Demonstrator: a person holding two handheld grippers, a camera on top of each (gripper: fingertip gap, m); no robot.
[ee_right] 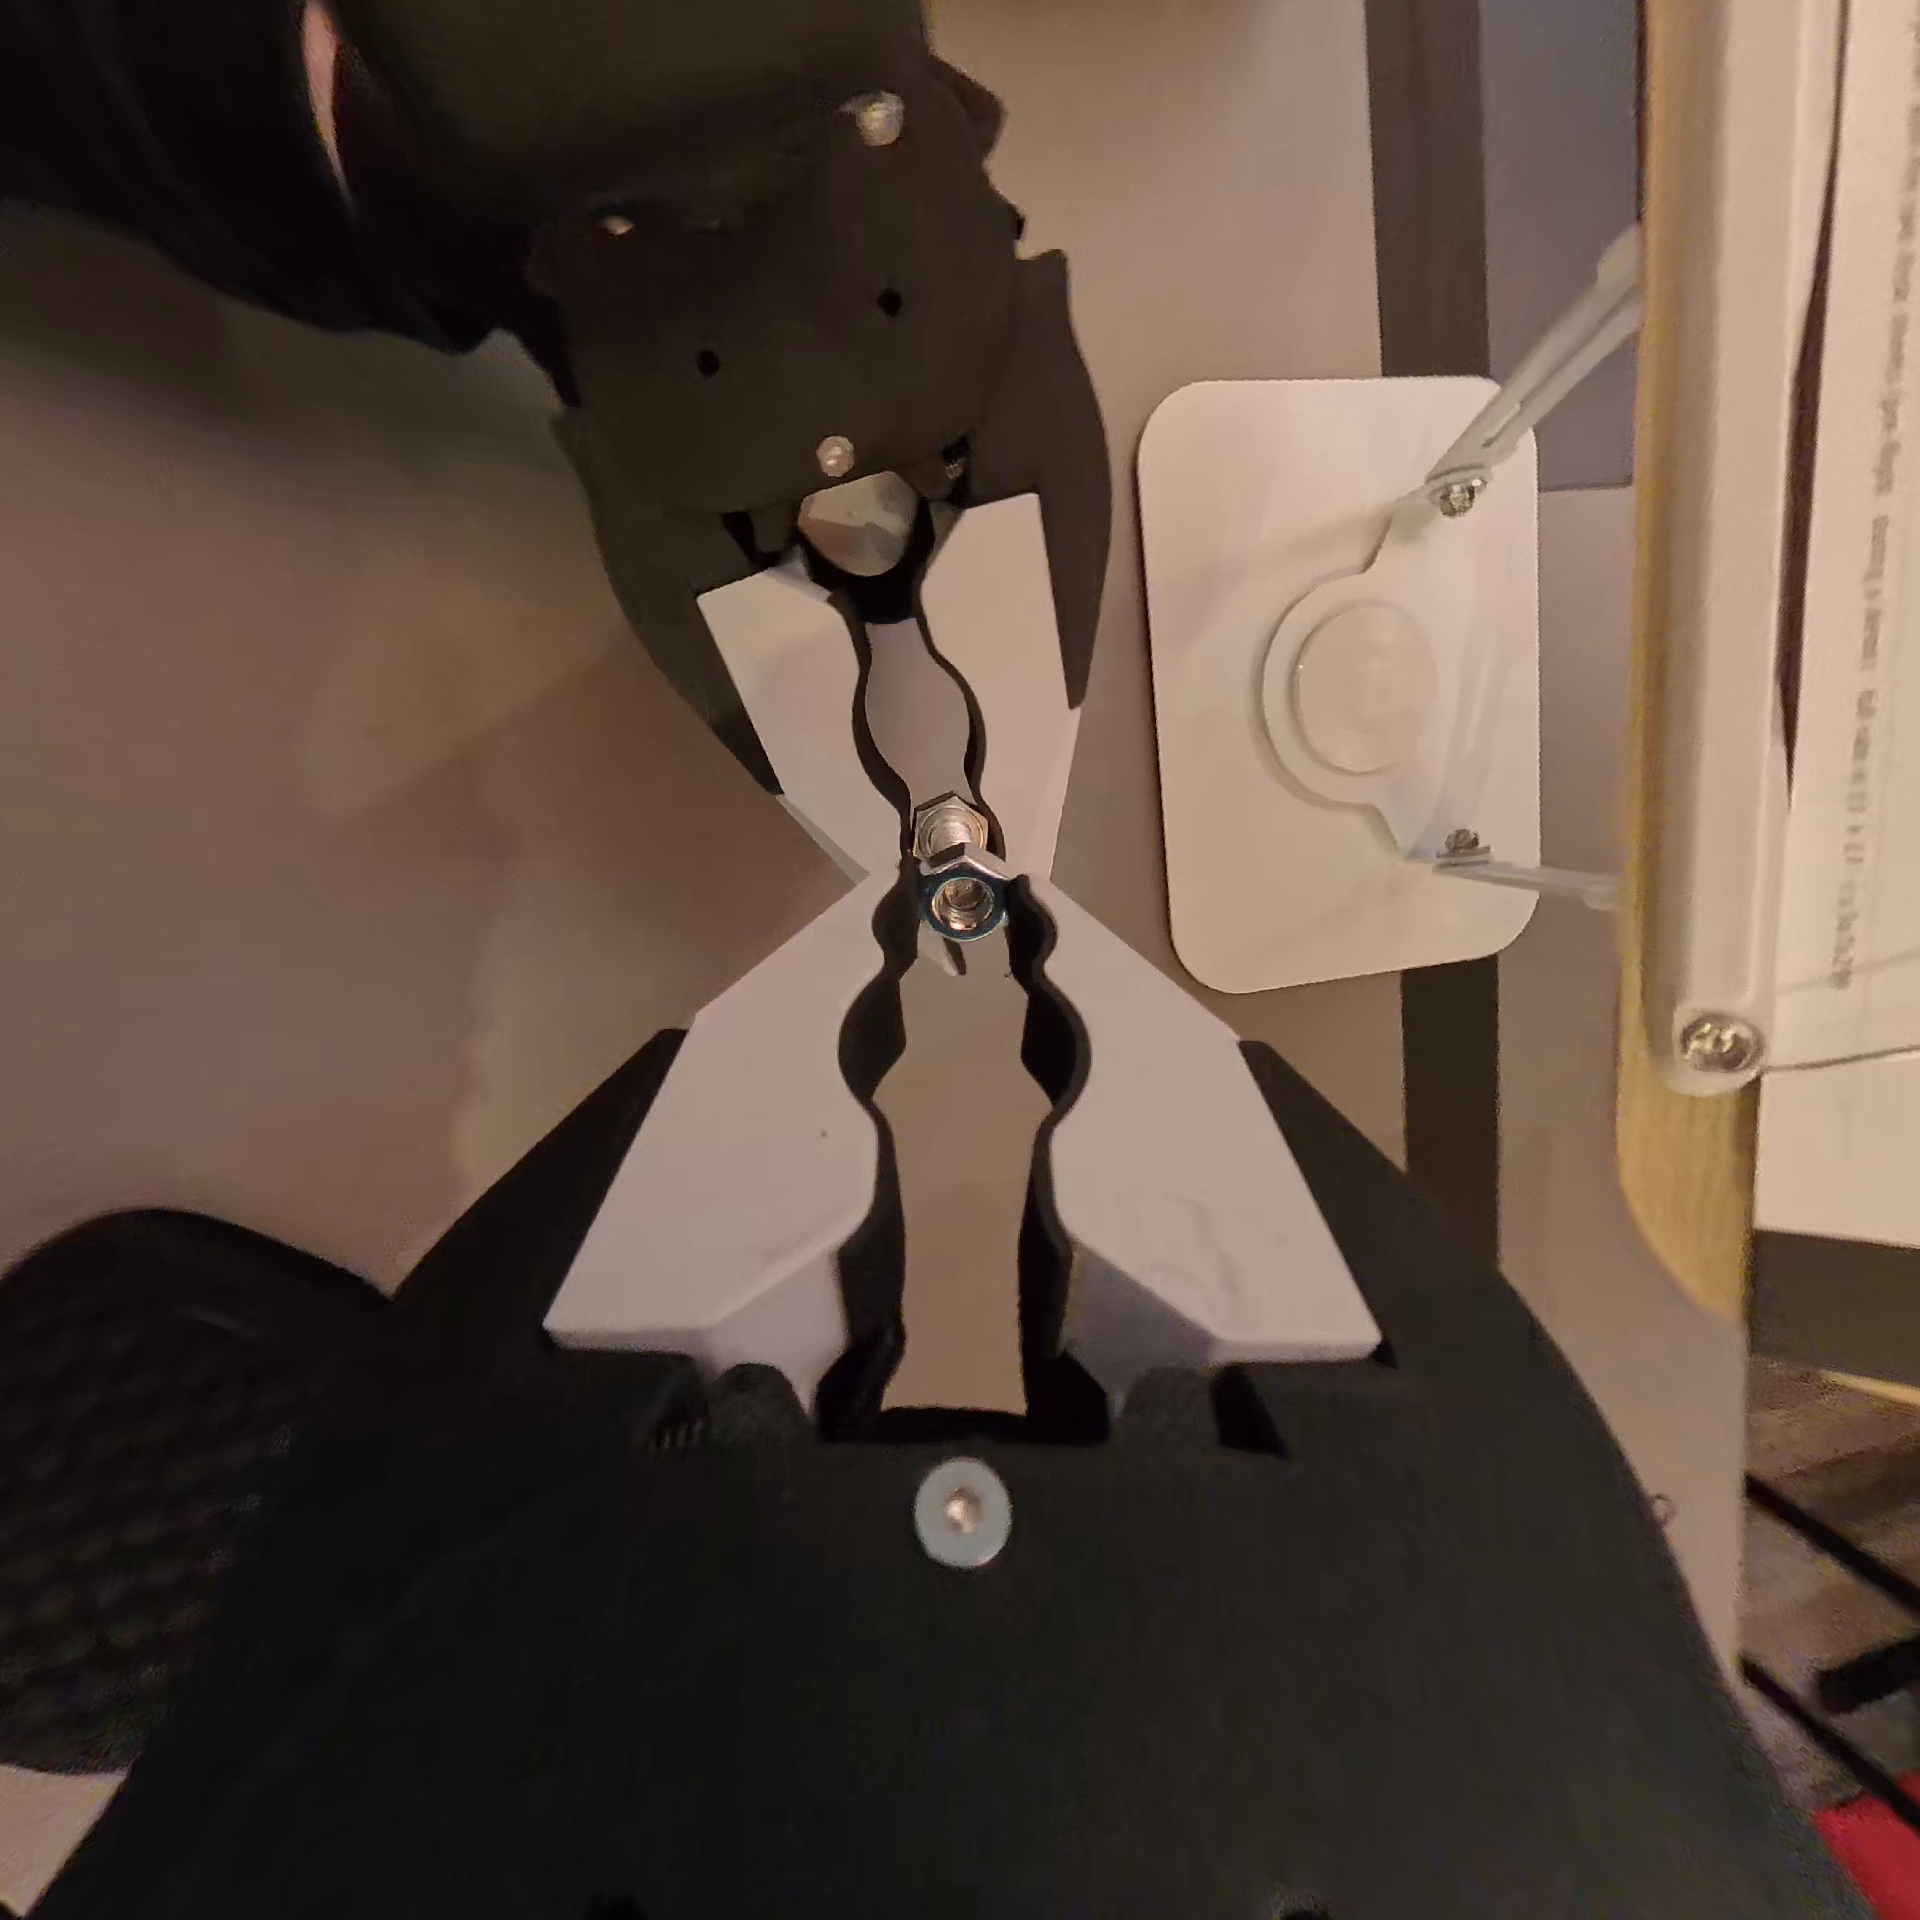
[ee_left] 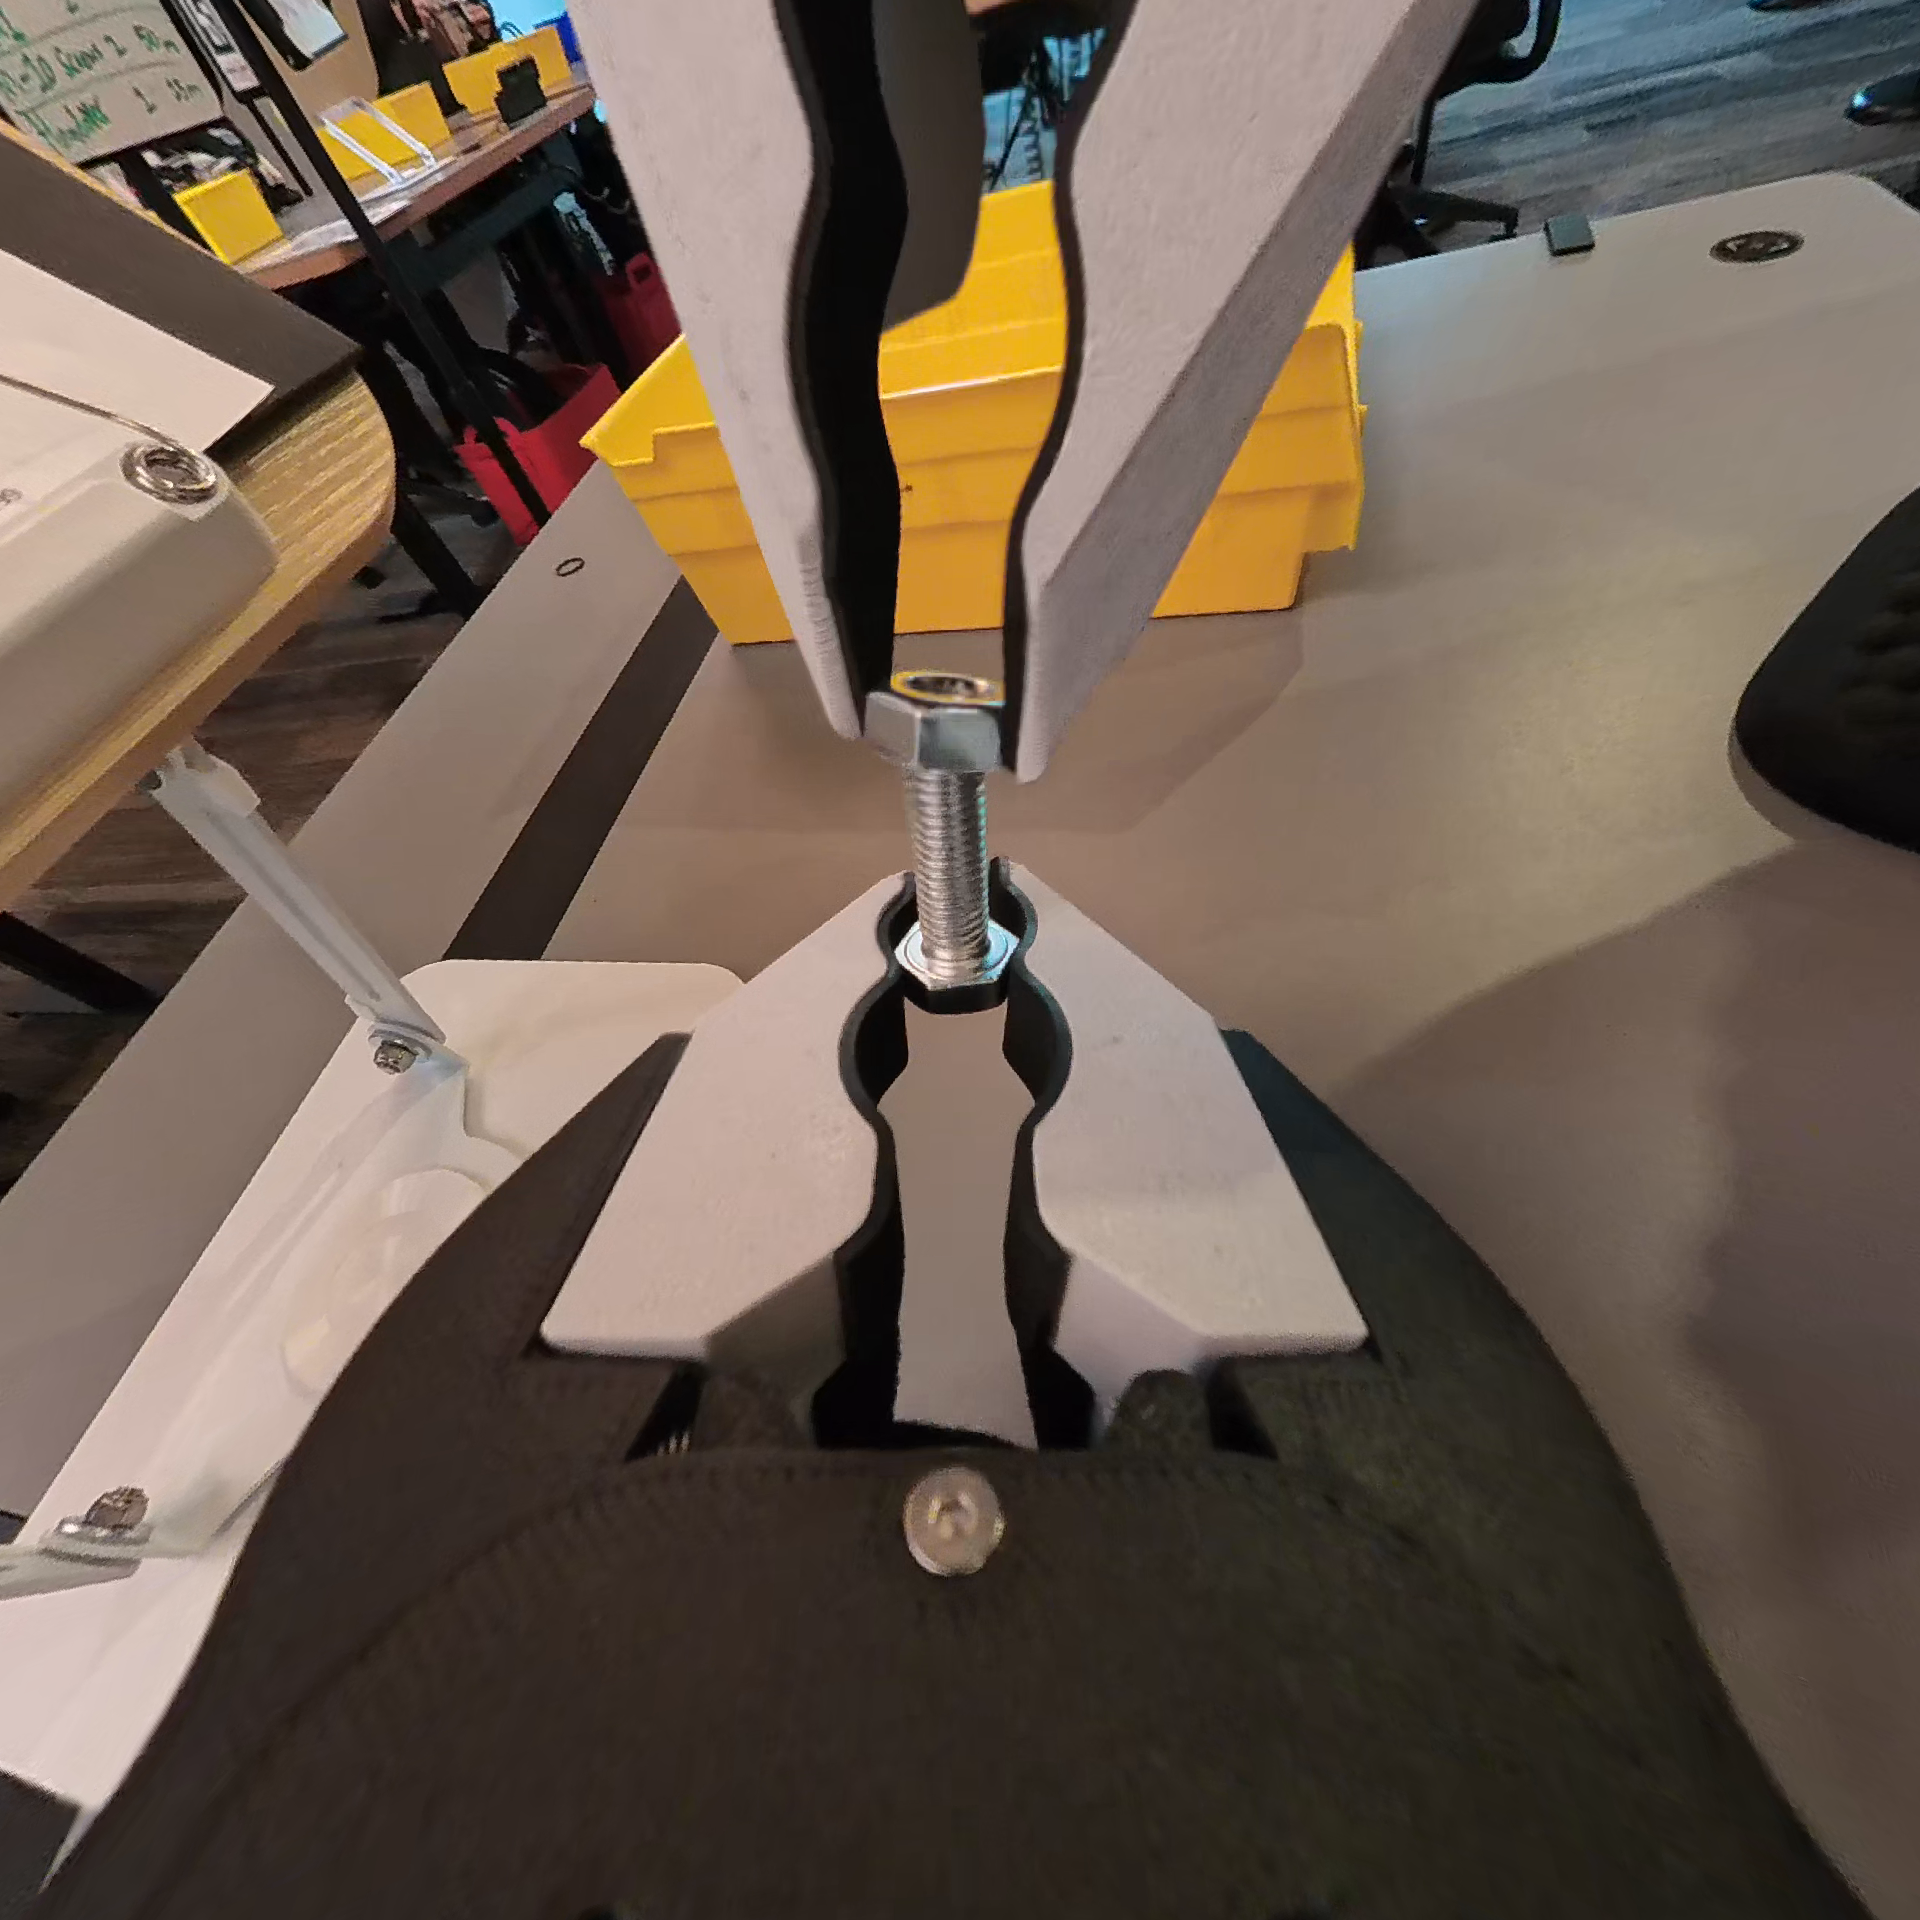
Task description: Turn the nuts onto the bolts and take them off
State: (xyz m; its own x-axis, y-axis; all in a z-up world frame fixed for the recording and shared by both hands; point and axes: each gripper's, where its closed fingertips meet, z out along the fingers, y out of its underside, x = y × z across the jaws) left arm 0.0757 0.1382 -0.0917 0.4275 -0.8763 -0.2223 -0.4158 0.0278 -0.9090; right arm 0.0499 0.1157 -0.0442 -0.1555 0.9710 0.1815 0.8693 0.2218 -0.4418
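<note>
The left claw (ee_left: 951, 961) gripped the nut (ee_left: 951, 966) — the right claw (ee_left: 935, 727) clamped the bolt (ee_left: 943, 852) head just beyond it.

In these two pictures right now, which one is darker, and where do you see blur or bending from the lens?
The left wrist view is brighter; the bolt and nut are sharp, and only the rim is soft. The table edges curve from the wide lens. The right wrist view is dimmer and warmer, soft at its edges; the nut is small but readable.
</note>
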